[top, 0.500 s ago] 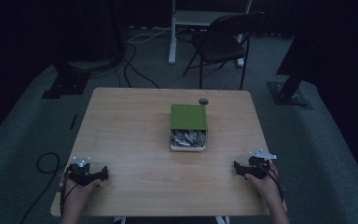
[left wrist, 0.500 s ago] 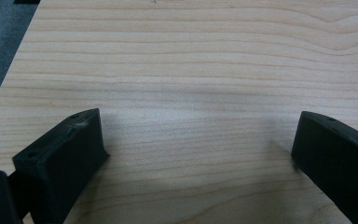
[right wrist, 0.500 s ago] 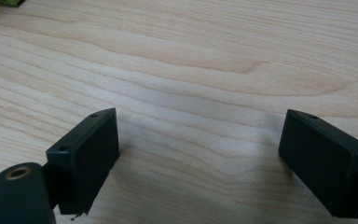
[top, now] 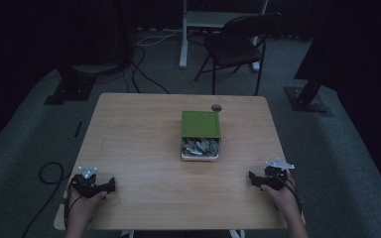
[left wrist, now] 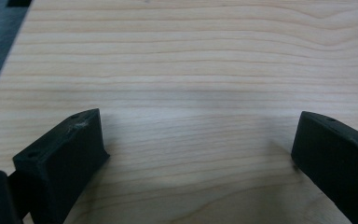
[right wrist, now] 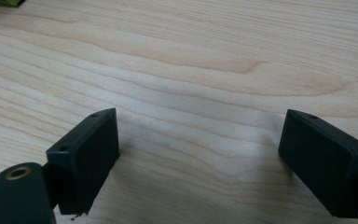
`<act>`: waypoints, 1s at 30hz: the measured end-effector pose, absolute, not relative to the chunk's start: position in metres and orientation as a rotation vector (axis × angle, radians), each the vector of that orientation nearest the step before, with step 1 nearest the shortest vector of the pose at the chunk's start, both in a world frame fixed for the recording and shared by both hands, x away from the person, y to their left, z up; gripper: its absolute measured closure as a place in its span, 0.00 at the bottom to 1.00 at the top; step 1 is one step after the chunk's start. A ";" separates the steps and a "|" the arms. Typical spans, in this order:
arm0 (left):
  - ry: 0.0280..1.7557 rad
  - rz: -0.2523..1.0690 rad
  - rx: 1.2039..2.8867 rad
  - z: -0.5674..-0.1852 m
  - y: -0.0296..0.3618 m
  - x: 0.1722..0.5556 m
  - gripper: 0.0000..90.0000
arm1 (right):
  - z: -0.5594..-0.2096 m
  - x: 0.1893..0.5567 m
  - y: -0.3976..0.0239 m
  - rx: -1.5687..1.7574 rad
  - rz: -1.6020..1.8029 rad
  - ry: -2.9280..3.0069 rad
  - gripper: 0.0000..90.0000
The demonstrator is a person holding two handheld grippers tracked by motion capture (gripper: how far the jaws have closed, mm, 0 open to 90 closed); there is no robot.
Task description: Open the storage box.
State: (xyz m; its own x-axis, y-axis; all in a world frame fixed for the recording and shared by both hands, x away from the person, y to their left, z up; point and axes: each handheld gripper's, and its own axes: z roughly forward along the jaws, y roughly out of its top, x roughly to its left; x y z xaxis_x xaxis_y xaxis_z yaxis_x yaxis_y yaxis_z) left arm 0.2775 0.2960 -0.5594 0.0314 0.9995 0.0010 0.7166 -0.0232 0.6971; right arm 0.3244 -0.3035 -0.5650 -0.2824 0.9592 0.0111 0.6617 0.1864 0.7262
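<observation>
Currently I've both grippers parked at the near table point(top: 139, 129) corners; left gripper point(top: 110, 185) and right gripper point(top: 252, 178) spread wide, empty, leaving the green box point(top: 200, 124) reachable from either side.

A pale wooden table point(top: 134, 148) takes centre stage, its grain running in long wavy bands. Behind its far edge stands a dark folding chair point(top: 238, 47), seat turned toward the table, and just beside it a white desk frame point(top: 184, 34) — its post rising from the grey carpet point(top: 25, 144). Black cables point(top: 144, 69) snake across the floor by the far left corner, near a dark flat stand base point(top: 67, 91). A second stand base point(top: 307, 99) sits off to the right — well apart from the first.
</observation>
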 end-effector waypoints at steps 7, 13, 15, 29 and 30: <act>1.647 0.803 1.868 -0.558 0.293 0.276 0.06 | -0.565 0.324 -0.303 1.516 0.878 2.017 0.13; 1.566 0.827 1.933 -0.558 0.285 0.276 0.06 | -0.565 0.324 -0.303 1.516 0.878 2.017 0.13; 1.550 0.830 1.945 -0.558 0.282 0.276 0.06 | -0.565 0.324 -0.303 1.516 0.878 2.017 0.13; 1.375 0.830 1.993 -0.555 0.253 0.280 0.06 | -0.565 0.324 -0.303 1.516 0.878 2.017 0.13; 1.366 0.831 1.996 -0.555 0.251 0.280 0.06 | -0.565 0.324 -0.303 1.516 0.878 2.017 0.13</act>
State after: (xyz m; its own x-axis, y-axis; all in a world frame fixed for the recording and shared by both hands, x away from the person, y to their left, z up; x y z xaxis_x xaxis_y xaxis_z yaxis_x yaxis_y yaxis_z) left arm 0.2803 0.2512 -0.5551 0.2830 0.9439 0.1703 0.5853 -0.3107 0.7489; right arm 0.3244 -0.3034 -0.5650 -0.2823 0.9593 0.0109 0.6617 0.1864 0.7262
